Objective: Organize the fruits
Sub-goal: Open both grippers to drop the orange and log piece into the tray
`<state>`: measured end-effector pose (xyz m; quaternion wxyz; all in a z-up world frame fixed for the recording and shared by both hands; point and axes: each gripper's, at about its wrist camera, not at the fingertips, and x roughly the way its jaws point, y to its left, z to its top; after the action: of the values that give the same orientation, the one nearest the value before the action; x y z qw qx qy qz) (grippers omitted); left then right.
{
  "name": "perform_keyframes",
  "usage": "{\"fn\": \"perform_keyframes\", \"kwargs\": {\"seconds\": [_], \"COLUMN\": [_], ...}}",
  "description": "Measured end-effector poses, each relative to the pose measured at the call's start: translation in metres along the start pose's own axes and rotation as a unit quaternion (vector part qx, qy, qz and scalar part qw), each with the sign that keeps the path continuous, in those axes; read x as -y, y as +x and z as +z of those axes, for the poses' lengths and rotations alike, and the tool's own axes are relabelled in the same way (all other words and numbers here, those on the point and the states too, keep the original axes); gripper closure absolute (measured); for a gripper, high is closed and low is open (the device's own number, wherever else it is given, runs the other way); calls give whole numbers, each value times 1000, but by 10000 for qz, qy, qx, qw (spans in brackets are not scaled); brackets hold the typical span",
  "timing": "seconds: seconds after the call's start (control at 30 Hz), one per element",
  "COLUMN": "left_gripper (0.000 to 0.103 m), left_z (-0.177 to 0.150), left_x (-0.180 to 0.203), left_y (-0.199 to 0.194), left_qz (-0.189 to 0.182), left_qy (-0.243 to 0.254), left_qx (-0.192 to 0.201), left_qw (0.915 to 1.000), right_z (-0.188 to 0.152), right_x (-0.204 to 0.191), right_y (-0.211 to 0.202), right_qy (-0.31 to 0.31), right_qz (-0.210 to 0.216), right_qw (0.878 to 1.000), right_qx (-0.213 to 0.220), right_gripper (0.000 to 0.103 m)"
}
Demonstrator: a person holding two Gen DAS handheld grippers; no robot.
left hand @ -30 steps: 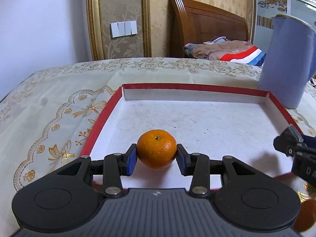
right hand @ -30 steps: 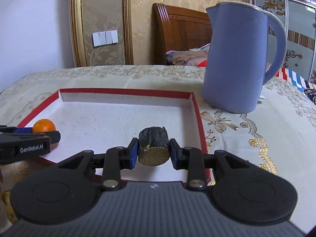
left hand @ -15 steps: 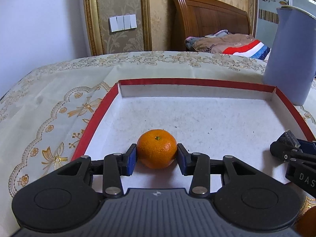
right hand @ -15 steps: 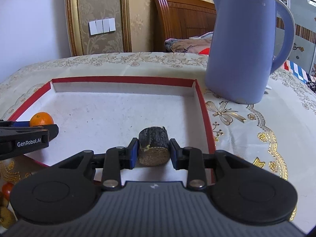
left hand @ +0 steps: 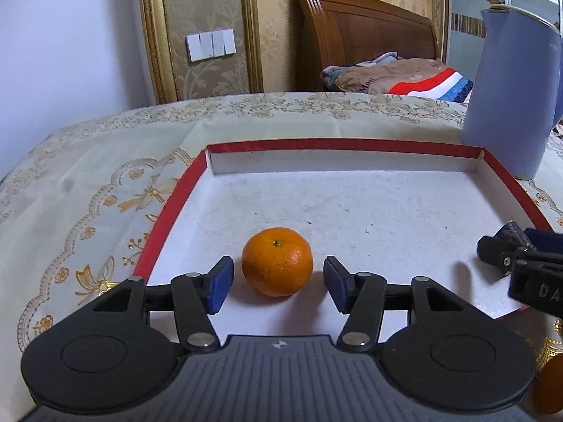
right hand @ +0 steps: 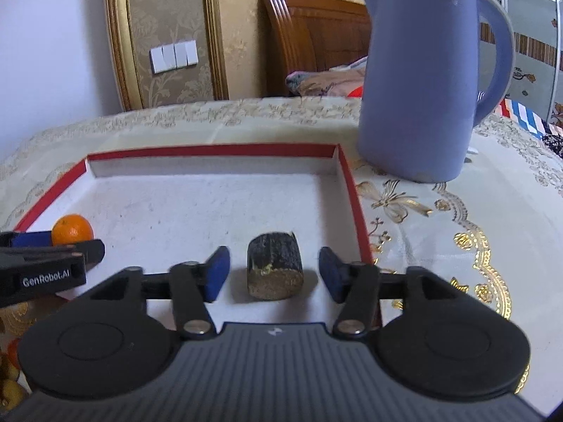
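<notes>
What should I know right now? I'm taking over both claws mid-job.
Left claw: open, jaws just opened; the orange sits loose between them on the tray floor.
Right claw: open, jaws just opened; the dark stubby piece stands free between them near the tray's right wall.
Done: both pieces set in the red-rimmed tray.
Left: back both claws out; more fruit shows at the picture edge outside the tray, probably next.

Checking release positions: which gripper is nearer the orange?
Left. The left gripper has just opened its jaws, which straddle the orange without touching. The right gripper is across the tray, straddling a dark chunk.
</notes>
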<state>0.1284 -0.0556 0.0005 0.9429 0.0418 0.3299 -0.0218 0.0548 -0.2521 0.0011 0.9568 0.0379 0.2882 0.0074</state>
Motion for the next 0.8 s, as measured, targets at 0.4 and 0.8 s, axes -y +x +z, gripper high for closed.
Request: {"fn": "perform_keyframes", "kwargs": {"seconds": [0.4, 0.8], "left_gripper": [40, 30], "left_z": [-5, -38], "left_x": [6, -39], "left_y": [-19, -80], "left_qz": [154, 140], "left_qy": [283, -548], "left_qx": [527, 1057], "left_qw": [9981, 9928], "right_z": [0, -26], "right_x": [5, 19], "right_y": [-13, -58], "right_qy": [152, 447], "right_qz": [6, 33], "right_qw": [9996, 9971], "right_qx": [227, 609], "right_gripper": [41, 33]}}
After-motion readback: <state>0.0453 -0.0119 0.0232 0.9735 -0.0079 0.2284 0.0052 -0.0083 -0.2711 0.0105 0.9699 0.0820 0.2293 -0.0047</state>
